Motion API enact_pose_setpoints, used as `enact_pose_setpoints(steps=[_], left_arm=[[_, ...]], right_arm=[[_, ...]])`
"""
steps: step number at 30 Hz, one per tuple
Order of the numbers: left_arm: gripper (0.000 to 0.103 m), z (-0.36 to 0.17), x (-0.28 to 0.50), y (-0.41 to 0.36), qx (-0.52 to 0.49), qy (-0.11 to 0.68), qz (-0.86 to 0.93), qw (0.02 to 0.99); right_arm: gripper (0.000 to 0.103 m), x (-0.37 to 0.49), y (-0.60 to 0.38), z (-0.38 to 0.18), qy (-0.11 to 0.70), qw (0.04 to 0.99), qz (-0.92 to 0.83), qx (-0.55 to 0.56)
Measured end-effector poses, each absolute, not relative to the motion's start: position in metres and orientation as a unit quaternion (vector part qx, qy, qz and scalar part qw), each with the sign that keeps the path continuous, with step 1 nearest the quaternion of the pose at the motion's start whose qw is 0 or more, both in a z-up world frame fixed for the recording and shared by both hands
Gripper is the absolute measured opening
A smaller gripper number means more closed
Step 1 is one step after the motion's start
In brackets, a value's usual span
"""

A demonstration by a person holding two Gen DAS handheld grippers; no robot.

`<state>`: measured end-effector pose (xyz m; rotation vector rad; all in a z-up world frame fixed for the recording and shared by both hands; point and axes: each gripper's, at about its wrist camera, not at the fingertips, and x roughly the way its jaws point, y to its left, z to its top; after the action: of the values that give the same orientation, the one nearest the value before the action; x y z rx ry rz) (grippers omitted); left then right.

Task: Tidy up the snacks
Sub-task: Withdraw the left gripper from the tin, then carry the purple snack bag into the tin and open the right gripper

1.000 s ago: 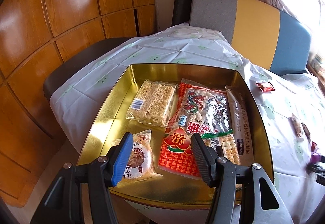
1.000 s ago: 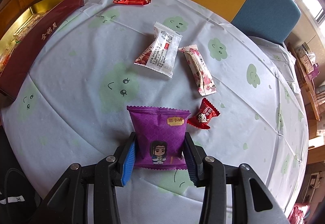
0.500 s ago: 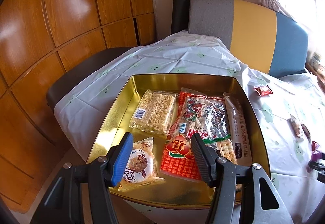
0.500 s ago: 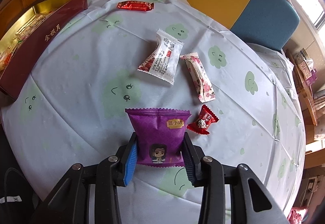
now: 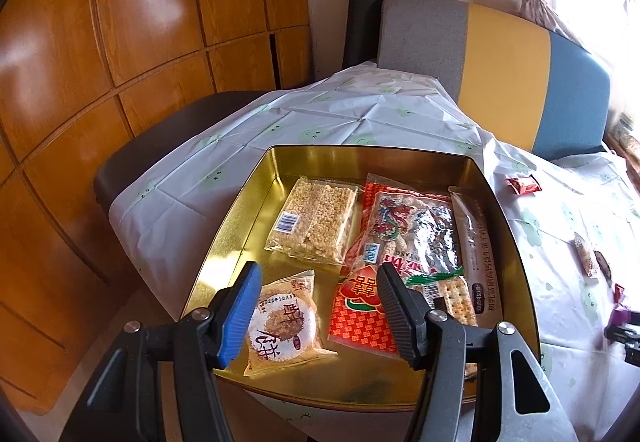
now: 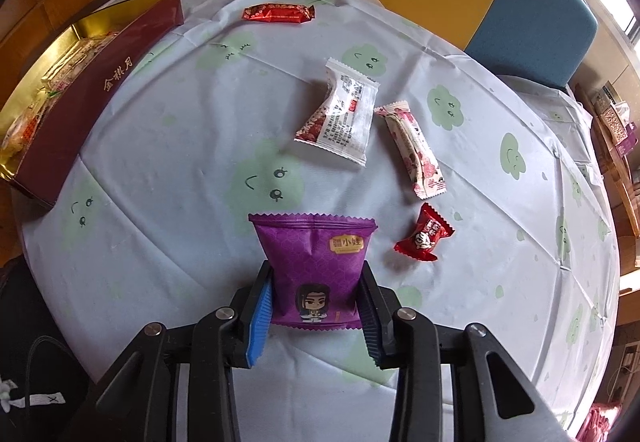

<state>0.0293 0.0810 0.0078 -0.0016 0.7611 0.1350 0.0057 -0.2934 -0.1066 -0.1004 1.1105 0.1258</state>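
A gold tin (image 5: 240, 209) holds a rice-crisp pack (image 5: 316, 222), a peanut bag (image 5: 408, 226), a long pale pack (image 5: 476, 242), crackers (image 5: 456, 294) and a round biscuit pack (image 5: 284, 322). My left gripper (image 5: 318, 270) hovers over the tin's near end, its jaws opening with nothing gripped. On the tablecloth, my right gripper (image 6: 316, 268) is closing on a purple snack packet (image 6: 316, 258), and both pads press its sides. Beyond it lie a white packet (image 6: 344, 113), a pink bar (image 6: 414, 149), a small red candy (image 6: 424, 238) and a red bar (image 6: 278, 13).
The tin's maroon side (image 6: 92, 93) stands at the left edge of the round table (image 6: 180, 121). A grey, yellow and blue chair (image 5: 500, 69) backs the far side. A dark seat (image 5: 168, 129) and a wood-panelled wall (image 5: 120, 41) are to the left.
The right jaws have narrowed onto the purple packet, pinching its sides. The left jaws stand slightly wider than before. Neither hand has shifted much.
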Motion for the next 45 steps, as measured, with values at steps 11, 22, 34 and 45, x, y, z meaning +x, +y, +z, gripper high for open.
enact_pose_setpoints(steps=[11, 22, 34, 45], left_arm=[[0.069, 0.007, 0.033, 0.123, -0.034, 0.366, 0.113, 0.923], [0.069, 0.004, 0.032, 0.152, -0.045, 0.368, 0.143, 0.918], [0.069, -0.005, 0.035, 0.139, -0.031, 0.380, 0.124, 0.916], [0.069, -0.001, 0.030, 0.117, -0.010, 0.374, 0.099, 0.922]], right_arm=[[0.039, 0.014, -0.209, -0.042, 0.457, 0.871, 0.181, -0.004], [0.045, 0.035, -0.068, -0.013, 0.422, 0.846, 0.327, 0.000], [0.047, 0.034, -0.054, -0.039, 0.442, 0.834, 0.329, 0.018], [0.047, 0.022, -0.083, -0.034, 0.423, 0.861, 0.281, 0.029]])
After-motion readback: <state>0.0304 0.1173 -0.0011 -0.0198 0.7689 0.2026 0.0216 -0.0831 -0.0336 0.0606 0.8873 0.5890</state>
